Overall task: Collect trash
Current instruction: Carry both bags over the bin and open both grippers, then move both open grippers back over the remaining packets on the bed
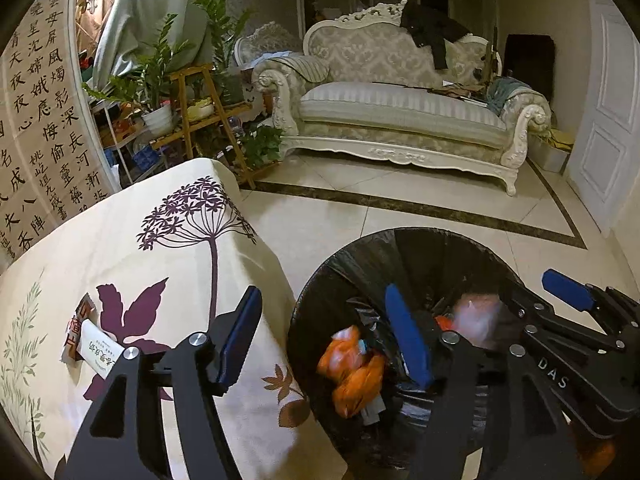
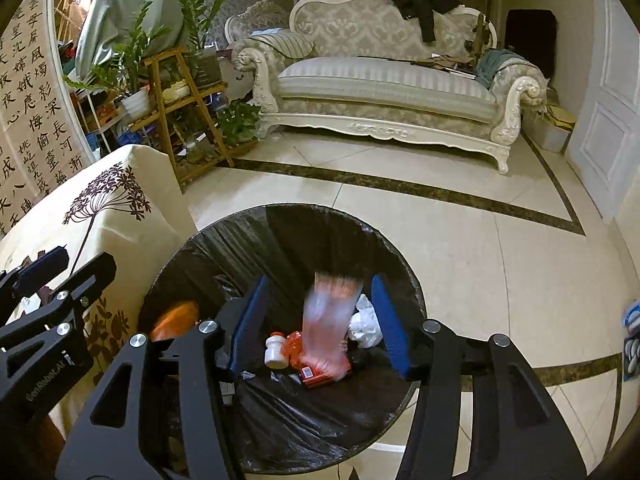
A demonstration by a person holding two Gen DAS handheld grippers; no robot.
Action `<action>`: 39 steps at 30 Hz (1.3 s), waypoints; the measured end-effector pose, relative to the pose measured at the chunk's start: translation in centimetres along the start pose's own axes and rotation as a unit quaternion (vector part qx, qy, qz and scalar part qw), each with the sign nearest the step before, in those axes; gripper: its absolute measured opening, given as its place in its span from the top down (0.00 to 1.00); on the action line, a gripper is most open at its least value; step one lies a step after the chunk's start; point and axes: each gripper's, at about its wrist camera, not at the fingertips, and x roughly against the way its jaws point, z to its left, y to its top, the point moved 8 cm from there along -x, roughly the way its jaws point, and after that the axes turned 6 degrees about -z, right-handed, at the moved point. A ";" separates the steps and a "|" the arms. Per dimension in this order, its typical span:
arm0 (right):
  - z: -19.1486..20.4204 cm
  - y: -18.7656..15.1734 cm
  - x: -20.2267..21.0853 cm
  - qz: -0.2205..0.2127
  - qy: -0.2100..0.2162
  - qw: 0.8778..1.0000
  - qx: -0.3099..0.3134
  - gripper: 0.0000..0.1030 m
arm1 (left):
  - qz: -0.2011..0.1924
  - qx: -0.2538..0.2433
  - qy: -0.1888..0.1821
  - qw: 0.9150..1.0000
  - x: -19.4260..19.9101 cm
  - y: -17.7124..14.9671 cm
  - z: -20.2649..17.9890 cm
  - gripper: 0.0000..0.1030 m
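Note:
A round bin with a black liner (image 2: 280, 216) stands on the floor beside the table. My right gripper (image 2: 320, 320) hangs open over it. A blurred red and clear wrapper (image 2: 326, 320) is in the gap between the blue pads and touches neither. Below lie a white bottle (image 2: 276, 350) and crumpled white paper (image 2: 366, 326). My left gripper (image 1: 324, 340) is open above the bin's rim (image 1: 294, 320), with an orange wrapper (image 1: 352, 372) lying blurred in the bin under it. A white packet (image 1: 98, 350) and a red wrapper (image 1: 80, 320) lie on the floral tablecloth (image 1: 140, 240).
A white carved sofa (image 2: 380, 88) stands across the tiled floor (image 2: 500, 260). A wooden plant stand (image 2: 180, 92) with potted plants is behind the table. A white door (image 2: 608, 128) is at the right, with slippers (image 2: 632, 336) near it.

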 end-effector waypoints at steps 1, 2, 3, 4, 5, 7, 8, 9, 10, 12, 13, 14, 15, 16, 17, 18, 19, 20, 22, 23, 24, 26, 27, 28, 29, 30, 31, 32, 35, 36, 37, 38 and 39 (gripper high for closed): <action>-0.1 0.0 0.1 0.000 -0.001 1.000 -0.001 0.49 | -0.001 -0.003 0.001 1.000 0.0 0.0 0.0 0.36; -0.1 0.1 0.2 -0.001 -0.001 1.000 -0.003 0.49 | -0.003 -0.006 0.004 1.000 0.2 0.1 -0.1 0.33; -0.3 0.1 0.3 -0.003 -0.002 1.000 -0.006 0.48 | -0.006 -0.008 0.005 1.000 0.3 0.1 0.0 0.31; -0.3 0.1 0.5 -0.004 -0.003 1.000 -0.007 0.47 | -0.008 -0.009 0.006 1.000 0.4 0.2 0.0 0.31; -0.3 0.2 0.6 -0.005 -0.003 1.000 -0.008 0.44 | -0.010 -0.008 0.008 1.000 0.6 0.2 0.2 0.31; -0.2 0.2 0.9 -0.007 -0.002 1.000 -0.008 0.42 | -0.011 -0.002 0.008 1.000 0.9 0.4 0.6 0.29; -0.1 0.2 1.0 -0.007 0.000 1.000 -0.007 0.42 | -0.012 0.002 0.009 1.000 1.3 0.4 0.9 0.29; 0.1 0.1 1.2 -0.006 0.002 1.000 -0.005 0.42 | -0.013 0.006 0.011 1.000 1.5 0.4 1.2 0.29; 0.3 0.1 1.4 -0.007 0.004 1.000 -0.004 0.42 | -0.014 0.008 0.012 1.000 1.7 0.4 1.5 0.29; 1.0 0.1 1.7 -0.007 0.011 1.000 0.000 0.42 | -0.018 0.014 0.017 1.000 2.5 0.2 2.3 0.28; 1.5 0.1 1.8 -0.007 0.015 1.000 0.002 0.42 | -0.019 0.018 0.019 0.999 3.0 0.0 2.8 0.27; 2.0 0.0 1.9 -0.007 0.019 1.000 0.006 0.42 | -0.020 0.021 0.022 0.999 3.4 -0.2 3.4 0.27; 2.5 0.1 2.0 -0.007 0.024 1.000 0.010 0.42 | -0.020 0.024 0.025 0.999 3.7 -0.3 3.8 0.27; 3.0 0.1 2.1 -0.008 0.029 0.999 0.014 0.42 | -0.019 0.027 0.030 0.999 4.2 -0.6 4.4 0.27; 3.8 0.0 2.3 -0.007 0.036 0.999 0.020 0.42 | -0.019 0.032 0.035 0.999 4.7 -1.0 5.1 0.27; 4.5 0.0 2.4 -0.007 0.040 0.999 0.024 0.42 | -0.019 0.036 0.039 0.998 5.0 -1.1 5.6 0.26; 5.1 0.0 2.5 -0.007 0.045 0.999 0.028 0.42 | -0.018 0.040 0.043 0.998 5.4 -1.4 6.2 0.26; 6.1 -0.1 2.7 -0.006 0.054 0.998 0.034 0.42 | -0.017 0.044 0.047 0.998 5.7 -1.6 6.8 0.26; 7.4 -0.2 3.0 -0.006 0.065 0.997 0.044 0.42 | -0.016 0.053 0.060 0.997 6.6 -2.3 8.5 0.26; 8.6 -0.3 3.2 -0.006 0.073 0.996 0.053 0.42 | -0.016 0.056 0.065 0.996 6.9 -2.6 9.1 0.26; 9.2 -0.3 3.3 -0.006 0.078 0.995 0.058 0.42 | -0.014 0.063 0.074 0.995 7.4 -3.0 10.3 0.26; 11.0 -0.4 3.6 -0.006 0.091 0.993 0.071 0.42 | -0.013 0.074 0.088 0.993 8.2 -3.6 11.9 0.26; 11.9 -0.4 3.8 -0.005 0.097 0.992 0.077 0.42 | -0.013 0.079 0.095 0.992 8.6 -3.9 12.7 0.25; 13.0 -0.5 3.9 -0.005 0.105 0.991 0.086 0.42 | -0.013 0.084 0.103 0.991 9.0 -4.2 13.6 0.25; 13.8 -0.6 4.1 -0.005 0.111 0.990 0.092 0.42 | -0.012 0.088 0.113 0.990 9.4 -4.5 14.6 0.25; 14.7 -0.8 4.2 -0.004 0.117 0.988 0.098 0.42 | -0.012 0.090 0.120 0.989 9.7 -4.8 15.3 0.25; 15.6 -0.9 4.4 -0.004 0.124 0.987 0.106 0.42 | -0.012 0.094 0.130 0.987 10.0 -5.1 16.3 0.25; 16.9 -1.0 4.5 -0.003 0.132 0.984 0.116 0.42 | -0.011 0.099 0.139 0.985 10.3 -5.4 17.2 0.25; 19.6 -1.4 4.7 0.002 0.150 0.979 0.137 0.42 | -0.008 0.116 0.159 0.980 11.1 -6.6 19.6 0.25; 20.6 -1.6 4.7 0.004 0.157 0.977 0.145 0.42 | -0.006 0.121 0.166 0.979 11.3 -7.0 20.3 0.25; 21.3 -1.8 4.8 0.006 0.161 0.975 0.150 0.42 | -0.005 0.126 0.172 0.977 11.6 -7.3 21.0 0.25; 22.3 -2.1 4.7 0.009 0.166 0.973 0.158 0.42 | -0.004 0.132 0.178 0.975 11.8 -7.6 21.8 0.25; 23.2 -2.3 4.7 0.011 0.170 0.971 0.165 0.42 | -0.004 0.137 0.182 0.974 12.1 -7.9 22.5 0.25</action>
